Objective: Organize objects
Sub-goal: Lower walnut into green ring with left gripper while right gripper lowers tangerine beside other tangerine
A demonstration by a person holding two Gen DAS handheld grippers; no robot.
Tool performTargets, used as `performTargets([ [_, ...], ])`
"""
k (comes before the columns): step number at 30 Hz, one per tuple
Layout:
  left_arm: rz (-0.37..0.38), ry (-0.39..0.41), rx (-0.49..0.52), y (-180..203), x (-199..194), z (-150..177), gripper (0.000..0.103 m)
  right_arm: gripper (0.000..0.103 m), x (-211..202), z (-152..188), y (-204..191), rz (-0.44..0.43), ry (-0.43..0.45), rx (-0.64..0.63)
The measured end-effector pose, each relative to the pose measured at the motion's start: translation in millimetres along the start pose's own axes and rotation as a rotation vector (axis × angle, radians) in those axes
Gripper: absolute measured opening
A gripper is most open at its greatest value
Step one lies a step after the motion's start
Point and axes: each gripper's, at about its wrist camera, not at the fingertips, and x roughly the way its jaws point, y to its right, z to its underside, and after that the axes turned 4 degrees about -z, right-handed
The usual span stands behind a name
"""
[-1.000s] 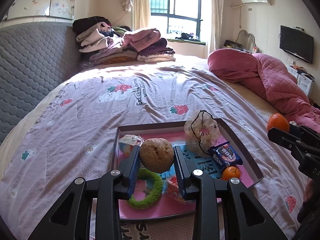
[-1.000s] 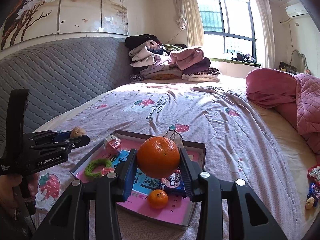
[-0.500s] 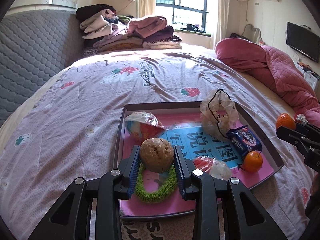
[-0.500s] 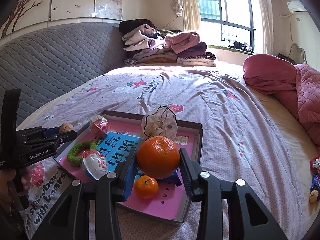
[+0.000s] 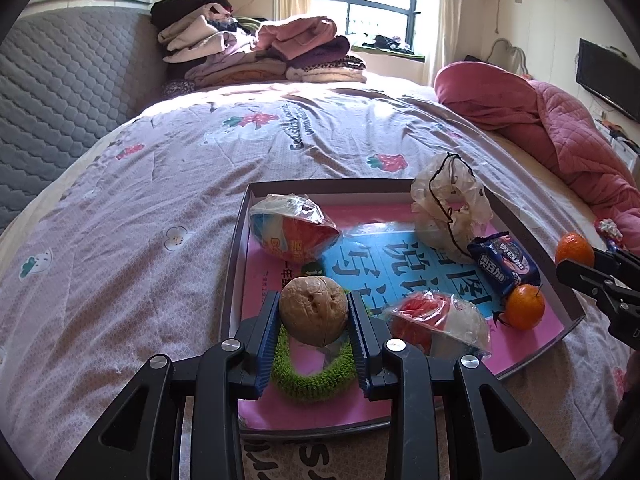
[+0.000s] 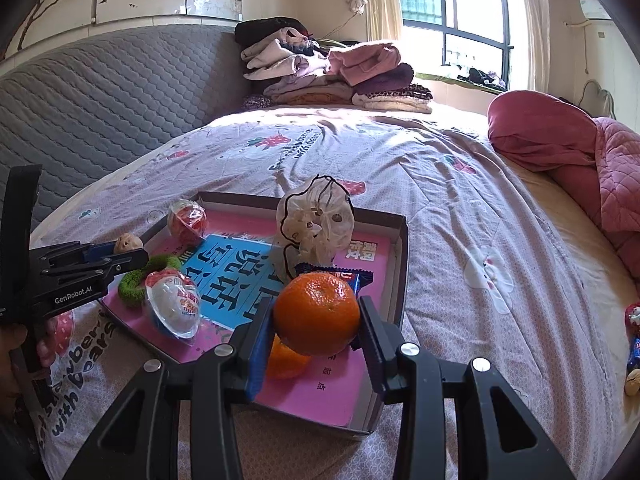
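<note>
- Gripping a walnut: left claw has both pads pressed on its sides, holding it over the near-left part of the tray, right above the green fuzzy ring (ring lies on the tray's pink liner).
- Right claw clamped on a big orange, held over the tray's near-right corner; a smaller orange sits in the tray just under it.
- Tray is a shallow cardboard box lid on the bed, lined with a pink and blue printed sheet.
- Also in the tray: one wrapped toy egg at the far-left corner, a second wrapped egg near the tray's front edge, beside the ring.
- Clear drawstring bag stands at the tray's far-right side; blue biscuit packet touching it, small orange just in front of the packet.
- Outside the tray (to its right, on the bed): a few small wrapped snacks, well apart from it.
- Hand on the left claw's grip, at the tray's left.
</note>
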Motion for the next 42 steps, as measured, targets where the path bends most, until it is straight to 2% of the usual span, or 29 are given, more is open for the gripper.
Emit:
performTargets([
  [16, 0.011, -0.021, -0.016, -4, 4, 5, 0.033, 0.041, 4, 8, 5, 0.024, -0.035, 0.004],
  [33, 0.016, -0.047, 0.025, 6, 11, 10, 0.033, 0.041, 17, 18, 7, 0.084, -0.095, -0.036],
  [42, 0.024, -0.049, 0.037, 11, 11, 11, 0.033, 0.041, 19, 17, 5, 0.094, -0.084, -0.045],
])
